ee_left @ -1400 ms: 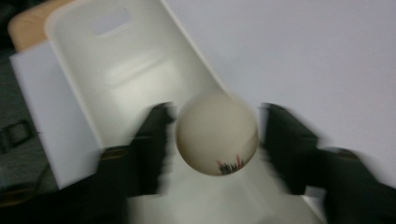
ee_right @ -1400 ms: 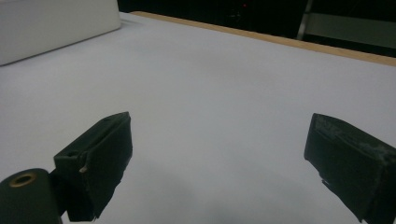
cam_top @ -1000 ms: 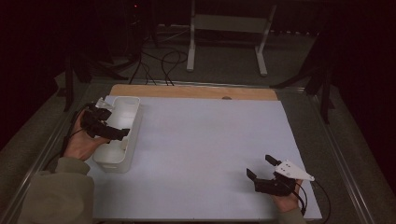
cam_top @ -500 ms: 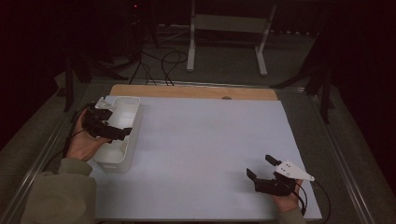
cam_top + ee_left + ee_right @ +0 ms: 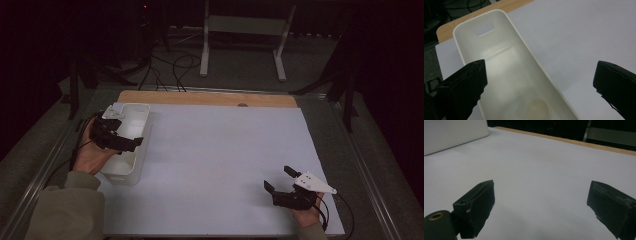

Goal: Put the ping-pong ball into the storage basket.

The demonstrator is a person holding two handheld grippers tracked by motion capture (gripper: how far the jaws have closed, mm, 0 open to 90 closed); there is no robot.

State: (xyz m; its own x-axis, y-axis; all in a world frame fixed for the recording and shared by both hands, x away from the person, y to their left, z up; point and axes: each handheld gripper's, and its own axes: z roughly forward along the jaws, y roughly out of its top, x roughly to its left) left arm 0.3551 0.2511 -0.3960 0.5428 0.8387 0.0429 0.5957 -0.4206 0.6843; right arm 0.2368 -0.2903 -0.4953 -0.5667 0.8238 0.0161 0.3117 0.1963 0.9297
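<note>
left gripper (image 5: 131, 145): showing black jaws, grey plate, black cable
right gripper (image 5: 278, 179): wearing white three-cornered plate, trailing black cable
sleeve (image 5: 65, 210): person wearing olive

L hand-held gripper (image 5: 131, 145) over white bin (image 5: 141, 112) at table's left; R hand-held gripper (image 5: 279, 180) near front-right corner, jaws apart
</note>
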